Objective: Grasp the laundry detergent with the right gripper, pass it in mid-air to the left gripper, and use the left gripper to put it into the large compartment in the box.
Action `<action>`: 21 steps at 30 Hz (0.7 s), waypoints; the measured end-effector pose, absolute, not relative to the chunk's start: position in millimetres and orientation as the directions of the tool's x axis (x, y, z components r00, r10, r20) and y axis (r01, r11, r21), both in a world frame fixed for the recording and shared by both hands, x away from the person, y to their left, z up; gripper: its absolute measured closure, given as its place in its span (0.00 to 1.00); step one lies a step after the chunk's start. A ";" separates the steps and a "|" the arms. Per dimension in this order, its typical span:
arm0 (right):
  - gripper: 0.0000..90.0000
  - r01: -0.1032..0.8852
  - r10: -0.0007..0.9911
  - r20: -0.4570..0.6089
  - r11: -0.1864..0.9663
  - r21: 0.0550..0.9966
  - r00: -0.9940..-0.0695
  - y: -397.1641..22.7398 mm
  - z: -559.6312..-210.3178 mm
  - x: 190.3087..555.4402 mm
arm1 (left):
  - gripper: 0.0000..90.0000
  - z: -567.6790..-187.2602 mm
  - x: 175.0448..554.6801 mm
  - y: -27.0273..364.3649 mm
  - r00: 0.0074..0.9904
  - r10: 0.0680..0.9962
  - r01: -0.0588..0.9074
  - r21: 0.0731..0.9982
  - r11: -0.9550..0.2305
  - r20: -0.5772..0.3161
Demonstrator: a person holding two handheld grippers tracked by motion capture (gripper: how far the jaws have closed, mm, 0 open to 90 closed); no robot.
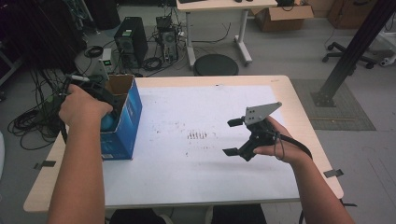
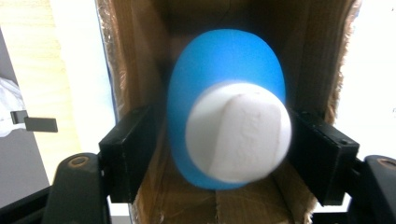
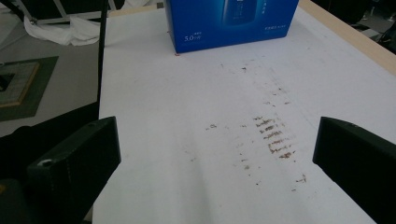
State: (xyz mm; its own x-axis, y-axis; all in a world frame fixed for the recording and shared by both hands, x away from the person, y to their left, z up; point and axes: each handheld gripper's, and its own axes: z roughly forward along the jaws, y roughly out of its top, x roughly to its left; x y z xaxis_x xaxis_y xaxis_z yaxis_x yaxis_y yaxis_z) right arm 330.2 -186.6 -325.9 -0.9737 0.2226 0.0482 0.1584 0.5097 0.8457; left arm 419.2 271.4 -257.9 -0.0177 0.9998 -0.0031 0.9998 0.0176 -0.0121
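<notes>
The blue-and-white object (image 2: 231, 126), rounded and smooth-looking, sits inside the open cardboard box (image 1: 122, 119) at the surface's (image 1: 187, 182) left edge; it looks light and likely slippery, best taken across its white end. The left tool (image 2: 226, 156) brackets it, pads apparently just clear; the right tool (image 1: 236, 137) hangs open and empty. One object, one box, two tools.

tabletop and floor clutter
white sheet (image 1: 187, 168) on tabletop (image 1: 299, 121), brown smudges (image 3: 273, 137) mid-sheet; computer tower (image 1: 130, 39), round stool (image 1: 215, 64) beyond.
</notes>
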 end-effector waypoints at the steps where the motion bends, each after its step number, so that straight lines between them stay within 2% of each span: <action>1: 0.01 0.157 0.223 0.047 0.511 0.845 -0.974 -186.5 -325.4 330.0 | 0.28 -256.4 418.8 270.9 -0.017 1.000 1.000 -0.008 0.017 -0.007; 21: 0.01 0.134 0.216 0.025 0.510 0.850 -0.976 -191.6 -312.0 325.2 | 0.15 -220.3 411.8 255.2 0.026 0.999 0.999 0.017 -0.027 0.018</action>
State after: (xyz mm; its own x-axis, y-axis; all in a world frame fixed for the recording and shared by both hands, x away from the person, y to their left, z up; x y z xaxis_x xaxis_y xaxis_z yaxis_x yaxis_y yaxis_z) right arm 325.2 -191.6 -312.0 -0.9762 0.2156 0.0247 0.1341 0.5097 0.8498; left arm 411.8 255.2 -220.3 0.0265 0.9995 0.0177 0.9995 -0.0268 0.0174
